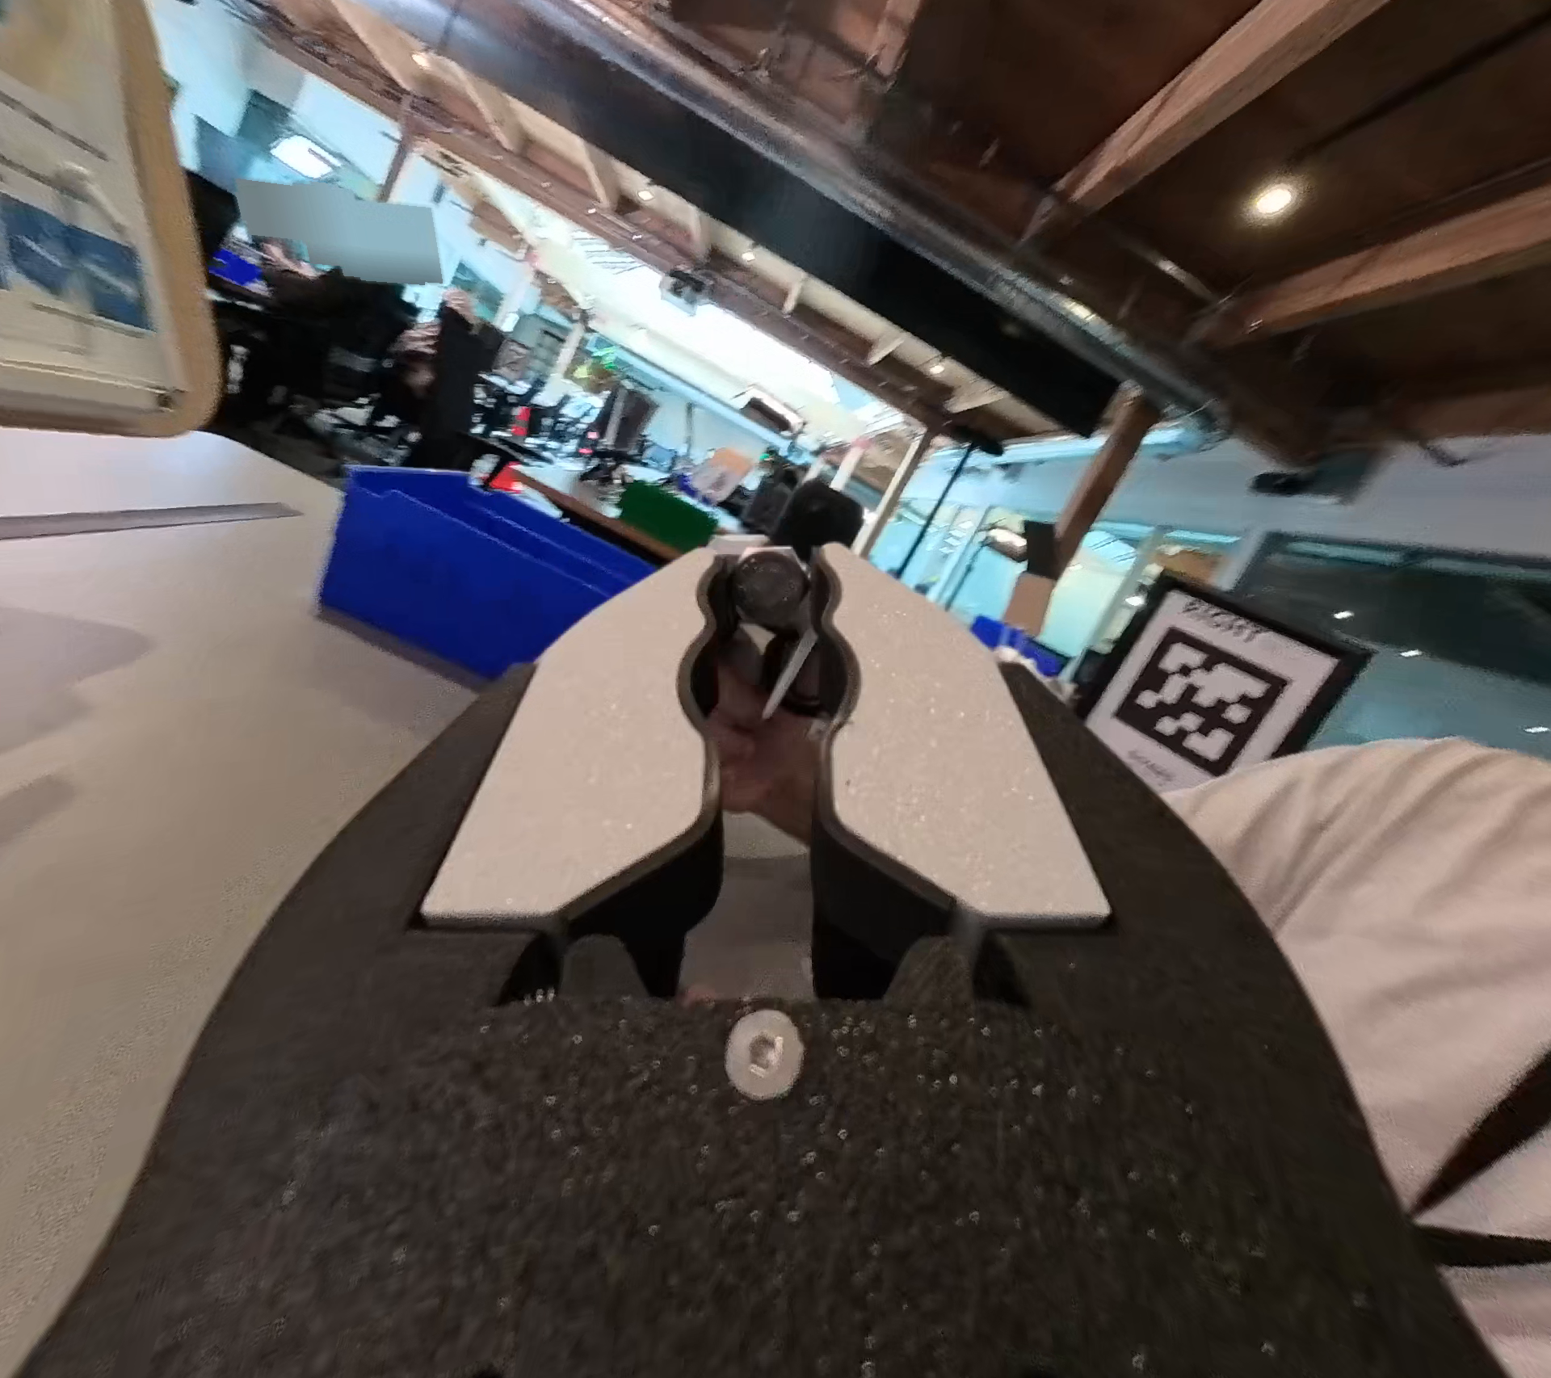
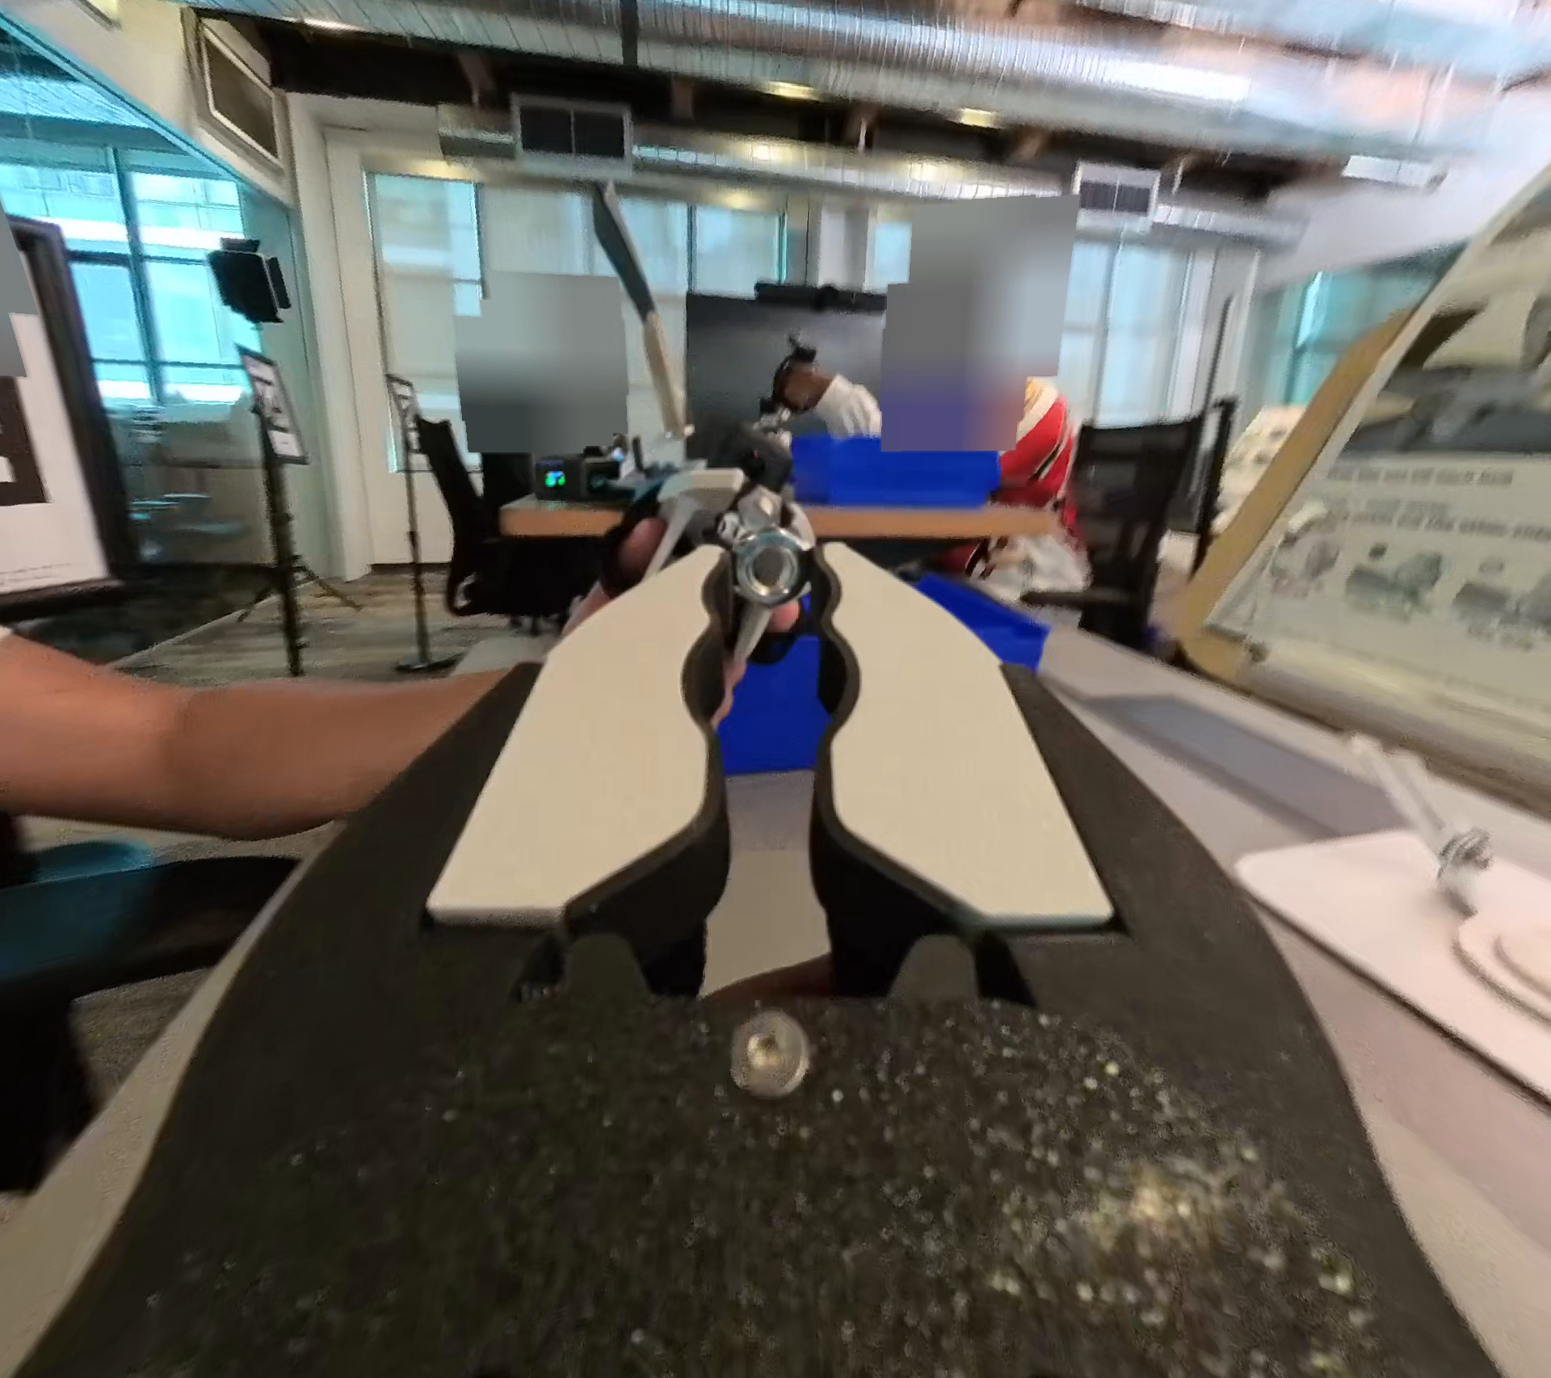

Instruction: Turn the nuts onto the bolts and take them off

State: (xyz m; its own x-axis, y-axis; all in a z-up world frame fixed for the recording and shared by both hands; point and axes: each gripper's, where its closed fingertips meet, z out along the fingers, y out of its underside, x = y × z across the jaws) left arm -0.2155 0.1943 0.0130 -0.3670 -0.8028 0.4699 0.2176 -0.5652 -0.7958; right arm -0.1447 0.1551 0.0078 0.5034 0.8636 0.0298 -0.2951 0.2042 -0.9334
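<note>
The left gripper [image 1: 768, 595] pinches a dark bolt head [image 1: 765, 587] at its tips, seen end-on; the right gripper [image 2: 768, 570] faces it, jaws clamped on a shiny flanged nut [image 2: 768, 568], both held in the air above the table. If the two axes tilt apart, the thread could cross or the nut slip free (both views are blurred). I count one bolt, one nut, two grippers, plus another bolt [image 2: 1456, 863] on a white tray [image 2: 1343, 910].
</note>
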